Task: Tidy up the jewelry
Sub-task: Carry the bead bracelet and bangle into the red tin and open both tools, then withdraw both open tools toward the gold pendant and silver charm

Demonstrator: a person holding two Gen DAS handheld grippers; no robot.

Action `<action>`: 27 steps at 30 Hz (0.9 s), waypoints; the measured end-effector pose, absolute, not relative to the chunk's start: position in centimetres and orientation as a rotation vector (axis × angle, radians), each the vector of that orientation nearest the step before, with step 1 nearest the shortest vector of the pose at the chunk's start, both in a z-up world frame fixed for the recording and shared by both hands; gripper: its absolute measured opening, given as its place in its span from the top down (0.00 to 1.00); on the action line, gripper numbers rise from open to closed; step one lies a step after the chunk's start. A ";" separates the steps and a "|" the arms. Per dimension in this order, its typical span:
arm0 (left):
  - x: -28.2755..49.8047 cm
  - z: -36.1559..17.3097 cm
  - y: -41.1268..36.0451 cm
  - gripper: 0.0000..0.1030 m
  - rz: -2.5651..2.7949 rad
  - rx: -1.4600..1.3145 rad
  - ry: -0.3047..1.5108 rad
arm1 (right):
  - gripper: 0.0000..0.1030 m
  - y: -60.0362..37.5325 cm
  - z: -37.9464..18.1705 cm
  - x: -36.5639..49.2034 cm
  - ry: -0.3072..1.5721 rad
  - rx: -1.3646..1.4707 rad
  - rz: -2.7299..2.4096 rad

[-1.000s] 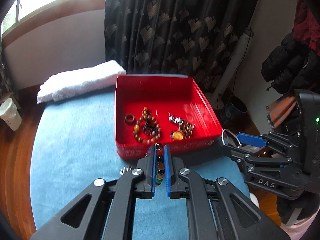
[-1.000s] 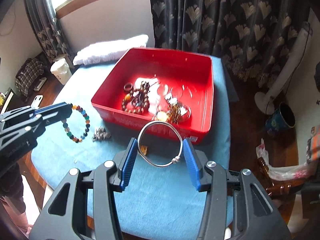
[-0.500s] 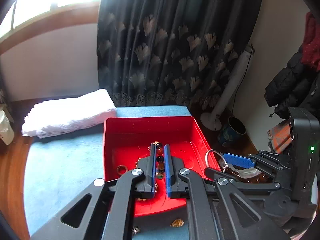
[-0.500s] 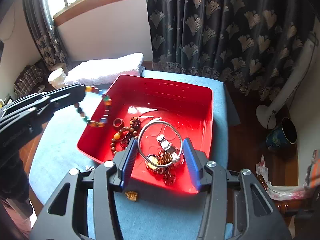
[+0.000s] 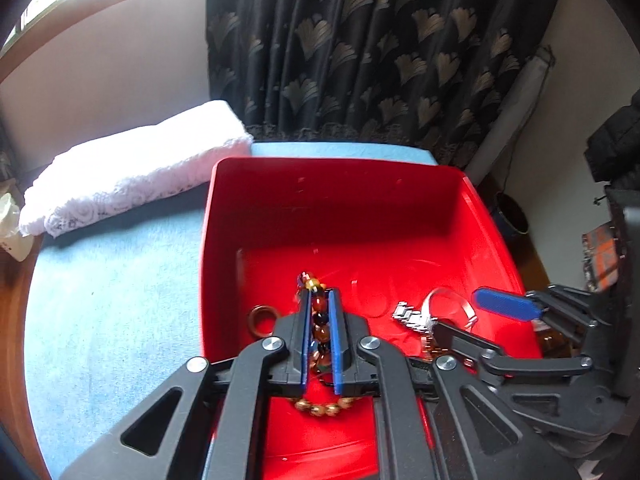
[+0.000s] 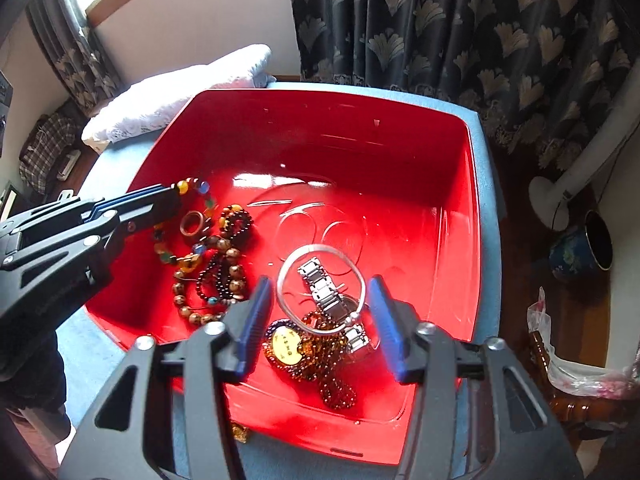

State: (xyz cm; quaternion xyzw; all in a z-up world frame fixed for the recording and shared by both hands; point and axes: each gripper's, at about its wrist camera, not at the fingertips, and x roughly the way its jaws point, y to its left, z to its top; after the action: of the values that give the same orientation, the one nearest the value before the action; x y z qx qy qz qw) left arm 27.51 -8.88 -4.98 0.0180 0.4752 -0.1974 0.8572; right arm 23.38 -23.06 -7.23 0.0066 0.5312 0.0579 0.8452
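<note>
Over the red tray, the left gripper has just been loosening, its pads close beside the multicoloured bead bracelet; whether they press is unclear. The right gripper, just widening, flanks a silver bangle without touching, partly hiding the watch beneath

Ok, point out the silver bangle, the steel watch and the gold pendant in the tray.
Silver bangle (image 6: 294, 258), right wrist view, upper-left arc of the hoop.
Steel watch (image 6: 320, 286), right wrist view, links of the band.
Gold pendant (image 6: 285, 343), right wrist view, centre of the disc.
</note>
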 end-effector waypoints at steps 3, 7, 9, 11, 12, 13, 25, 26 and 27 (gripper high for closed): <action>27.5 -5.3 -8.7 0.82 -0.418 0.040 1.004 | 0.46 -23.2 -7.2 23.3 1.115 0.014 0.119; 26.9 -4.8 -8.2 0.71 -0.418 0.045 0.982 | 0.46 -23.5 -6.8 22.9 1.103 0.020 0.110; 26.3 -4.1 -7.8 0.63 -0.415 0.042 0.958 | 0.41 -23.8 -6.3 22.4 1.091 0.030 0.102; 25.5 -3.3 -7.6 0.57 -0.397 0.061 0.923 | 0.37 -24.0 -5.6 21.7 1.069 0.033 0.089; 25.0 -2.8 -7.4 0.53 -0.387 0.071 0.905 | 0.35 -24.2 -5.2 21.2 1.057 0.035 0.087; 24.2 -2.3 -7.1 0.45 -0.375 0.077 0.886 | 0.33 -24.3 -4.7 20.5 1.041 0.039 0.084; 17.1 1.1 -3.3 0.22 -0.290 0.031 0.849 | 0.16 -25.1 -1.5 12.5 0.971 0.079 0.050; 16.7 1.2 -3.1 0.19 -0.290 0.033 0.849 | 0.15 -24.8 -1.4 11.9 0.975 0.085 0.059; 16.4 1.3 -3.1 0.18 -0.290 0.037 0.850 | 0.13 -24.5 -1.4 11.4 0.979 0.089 0.065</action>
State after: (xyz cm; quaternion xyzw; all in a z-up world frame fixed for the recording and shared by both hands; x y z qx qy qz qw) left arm 16.40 -3.07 1.34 0.0179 0.4107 -0.1403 0.9008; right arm 11.42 -24.54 -1.39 0.0426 0.4698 0.0311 0.8812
